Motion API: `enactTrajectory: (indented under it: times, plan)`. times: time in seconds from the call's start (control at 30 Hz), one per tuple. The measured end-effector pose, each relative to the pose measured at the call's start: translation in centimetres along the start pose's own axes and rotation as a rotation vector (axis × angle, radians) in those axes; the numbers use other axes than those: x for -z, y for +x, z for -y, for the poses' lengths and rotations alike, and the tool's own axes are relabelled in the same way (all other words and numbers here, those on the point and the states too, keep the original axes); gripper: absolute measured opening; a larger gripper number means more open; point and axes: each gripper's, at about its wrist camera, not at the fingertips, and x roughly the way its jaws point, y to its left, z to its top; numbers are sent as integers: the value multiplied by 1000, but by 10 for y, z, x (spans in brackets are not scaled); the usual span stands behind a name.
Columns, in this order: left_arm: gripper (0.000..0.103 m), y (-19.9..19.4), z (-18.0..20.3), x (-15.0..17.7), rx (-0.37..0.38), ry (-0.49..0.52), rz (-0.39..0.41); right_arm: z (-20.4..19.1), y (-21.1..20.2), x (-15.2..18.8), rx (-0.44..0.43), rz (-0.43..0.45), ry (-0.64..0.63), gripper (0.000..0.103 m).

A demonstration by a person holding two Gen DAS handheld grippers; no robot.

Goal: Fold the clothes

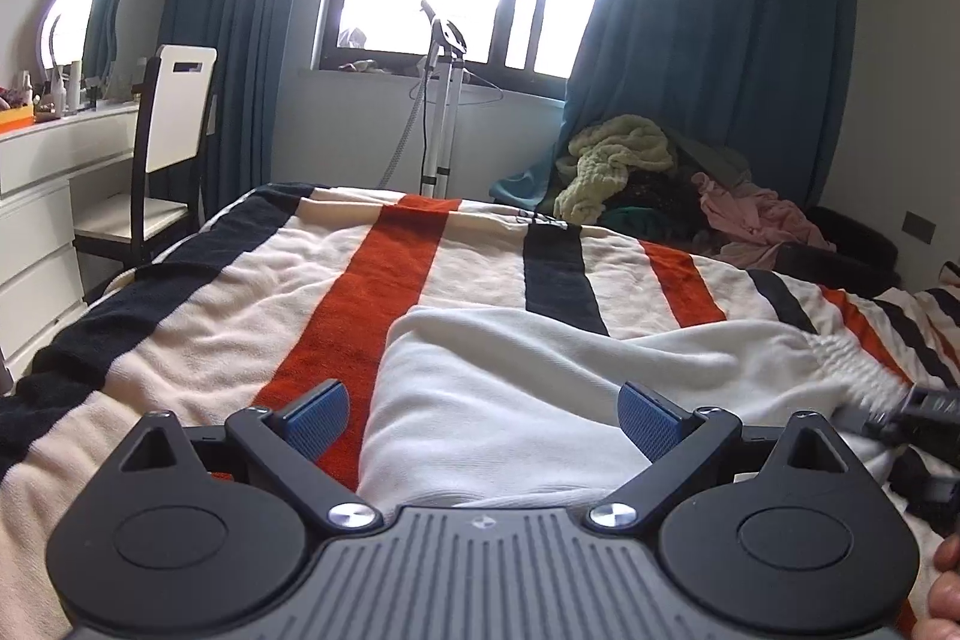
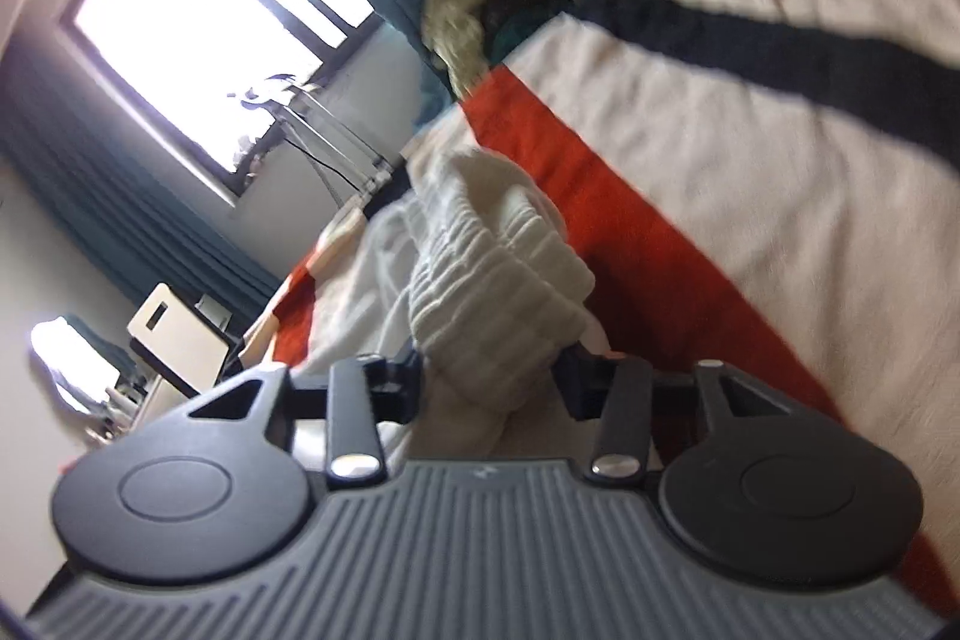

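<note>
A white garment (image 1: 540, 394) with a ribbed elastic band lies on the striped blanket (image 1: 240, 292) of the bed. My left gripper (image 1: 483, 412) is open, its blue pads on either side of the garment's near part, holding nothing. My right gripper (image 2: 492, 370) is shut on the garment's ribbed band (image 2: 498, 280) and holds it bunched up over the blanket (image 2: 750, 160); the view is tilted and blurred. The right gripper also shows at the right edge of the left wrist view (image 1: 918, 412), at the band (image 1: 852, 358).
A pile of clothes (image 1: 660, 172) lies at the bed's far right. A garment steamer stand (image 1: 441, 100) is under the window. A chair (image 1: 174, 118) and white dresser (image 1: 42, 196) stand left of the bed.
</note>
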Motion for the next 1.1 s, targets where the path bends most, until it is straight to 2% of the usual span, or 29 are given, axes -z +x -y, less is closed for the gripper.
enactTrajectory:
  times: [0.1, 0.17, 0.27, 0.37, 0.57, 0.67, 0.73, 0.87, 0.93, 1.0, 1.1]
  plan:
    - [97, -2, 0, 1, -1, 2, 2, -13, -26, -5, -40, 106, -36, 42]
    - [97, -4, -1, 2, -5, -2, 2, -13, -37, -7, -15, 136, -43, 42]
    - [97, -4, -3, 3, -2, -27, -13, 12, -32, -3, 60, 61, 38, 43]
    - [97, -2, -7, 5, 11, -58, -25, 41, -20, 3, 89, -34, 156, 44]
    - [97, 0, -18, 10, 50, -163, -76, 42, -19, 6, 62, -53, 177, 47]
    - [97, 5, -26, 12, 49, -224, -104, 47, -15, 6, 69, -84, 208, 60]
    - [97, 9, -31, 14, 49, -255, -124, 51, -11, 6, 78, -115, 233, 80]
    - [97, 16, -38, 19, 61, -312, -167, 56, 8, 11, 66, -199, 245, 88]
    - [97, 20, -42, 22, 73, -348, -186, 54, 13, 16, 64, -215, 229, 95]
    - [98, 22, -47, 24, 85, -390, -195, 54, 19, 17, 46, -233, 227, 98]
    - [98, 25, -55, 26, 96, -445, -205, 52, 21, 17, -58, -248, 263, 98]
